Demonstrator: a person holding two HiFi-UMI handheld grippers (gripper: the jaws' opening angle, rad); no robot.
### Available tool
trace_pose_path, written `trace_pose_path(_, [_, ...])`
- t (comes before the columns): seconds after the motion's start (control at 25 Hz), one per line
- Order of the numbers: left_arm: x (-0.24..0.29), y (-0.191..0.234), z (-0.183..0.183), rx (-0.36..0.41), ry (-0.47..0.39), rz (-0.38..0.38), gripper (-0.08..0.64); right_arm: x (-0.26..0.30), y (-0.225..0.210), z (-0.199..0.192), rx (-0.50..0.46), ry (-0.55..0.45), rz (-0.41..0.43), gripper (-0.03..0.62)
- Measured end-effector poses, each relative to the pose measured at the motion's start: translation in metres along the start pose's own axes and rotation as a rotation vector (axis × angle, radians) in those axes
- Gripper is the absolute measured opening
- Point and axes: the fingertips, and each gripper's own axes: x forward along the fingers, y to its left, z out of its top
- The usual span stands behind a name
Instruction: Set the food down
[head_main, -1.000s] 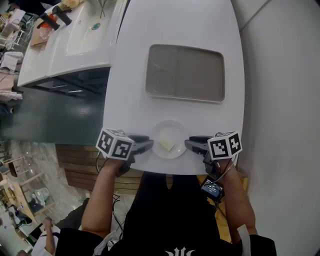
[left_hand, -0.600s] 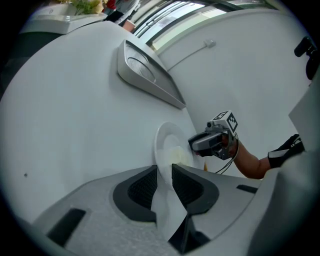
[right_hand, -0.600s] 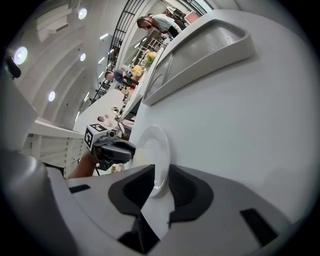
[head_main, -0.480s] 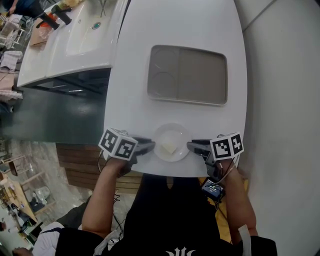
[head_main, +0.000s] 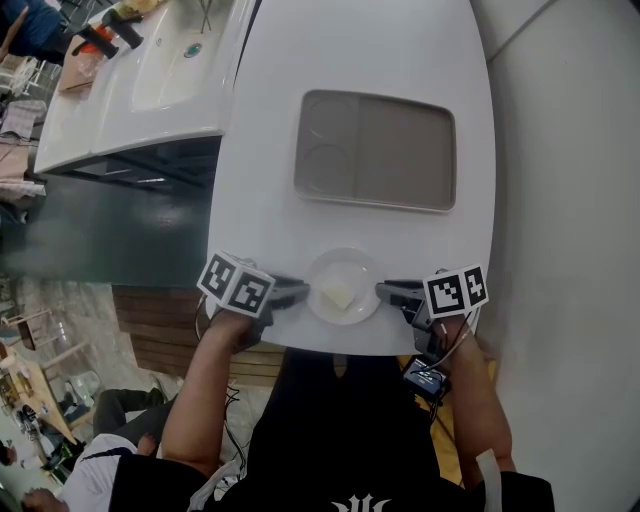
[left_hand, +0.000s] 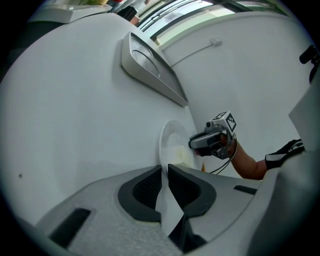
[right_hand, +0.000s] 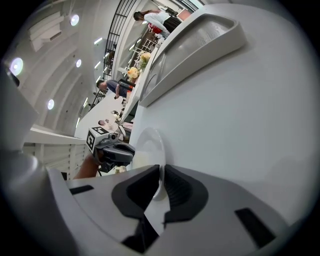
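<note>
A small white plate (head_main: 345, 272) lies near the front edge of the white table (head_main: 350, 60), with a pale yellow piece of food (head_main: 338, 296) on it. My left gripper (head_main: 303, 292) is shut on the plate's left rim (left_hand: 171, 142). Across the plate, my right gripper (head_main: 383, 292) has its jaws just closed onto the right rim (right_hand: 148, 145), which sits pinched between its pads. Each gripper view shows the other gripper beyond the plate: the right gripper (left_hand: 196, 143) and the left gripper (right_hand: 131, 151).
A grey compartment tray (head_main: 375, 150) lies in the middle of the table beyond the plate, also seen as the tray (left_hand: 150, 65) and the tray (right_hand: 195, 45). A white sink counter (head_main: 150, 80) stands at the far left across a dark gap. A pale wall runs along the right.
The right gripper's fingers have drawn together on the plate's right rim. Both grippers and the plate stay in the same place near the table's front edge.
</note>
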Motion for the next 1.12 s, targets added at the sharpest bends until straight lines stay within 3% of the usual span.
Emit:
trace_pose_path(0.72, [-0.004, -0.011, 0.017, -0.031, 0.080, -0.016, 0.029, -0.014, 0.005, 0.014, 0.082, -0.025, 0.088, 0.020])
trace_pose_path(1.12, [-0.011, -0.027, 0.067, 0.016, 0.107, -0.020, 0.029, -0.045, 0.013, 0.055, 0.096, -0.088, 0.124, 0.018])
